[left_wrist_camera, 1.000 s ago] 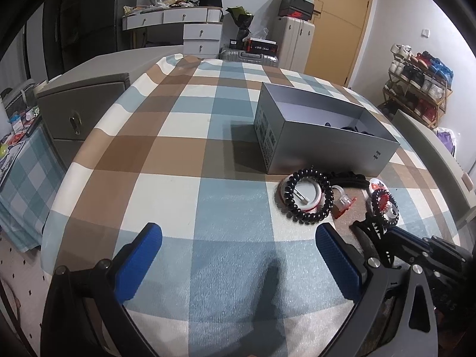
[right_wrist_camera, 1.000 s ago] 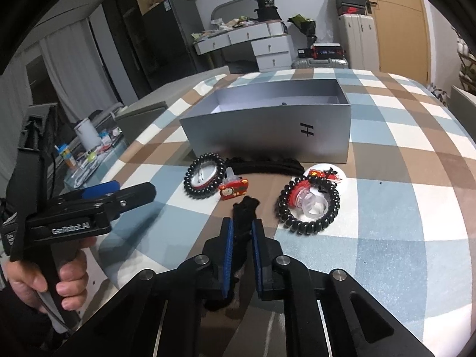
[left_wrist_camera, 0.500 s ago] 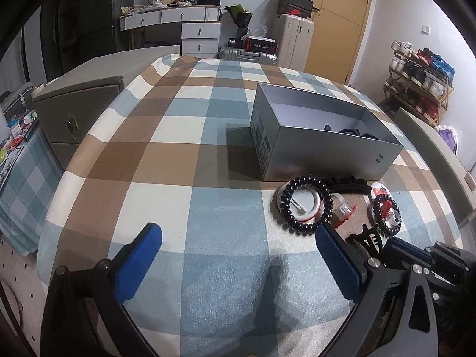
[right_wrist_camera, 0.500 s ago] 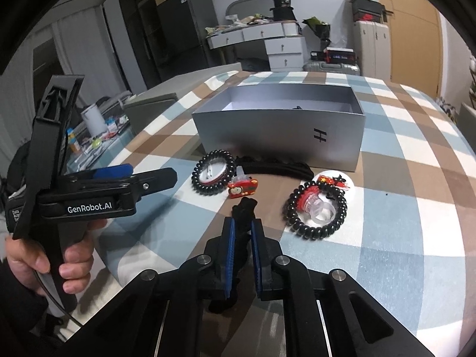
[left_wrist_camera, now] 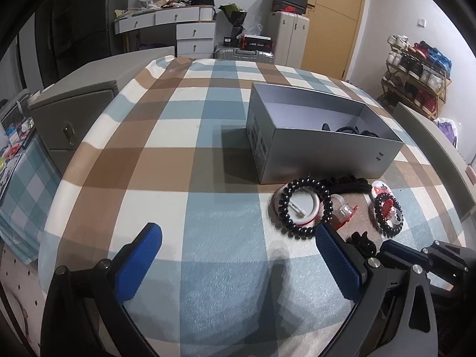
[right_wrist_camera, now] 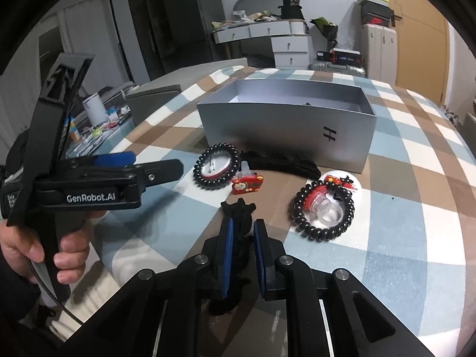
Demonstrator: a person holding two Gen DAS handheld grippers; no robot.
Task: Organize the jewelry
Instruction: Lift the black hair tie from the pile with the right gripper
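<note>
right wrist: right tool pinches black ornament.

Black hair clip clamped upright, beaded bracelets before silver box

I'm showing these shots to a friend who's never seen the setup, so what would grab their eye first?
Probably the open silver box in the middle of the checked tablecloth, with two black coil bracelets lying just in front of it. Next, the right gripper, its blue pads closed on a black hair clip, while the left gripper hangs wide open over bare cloth.
</note>
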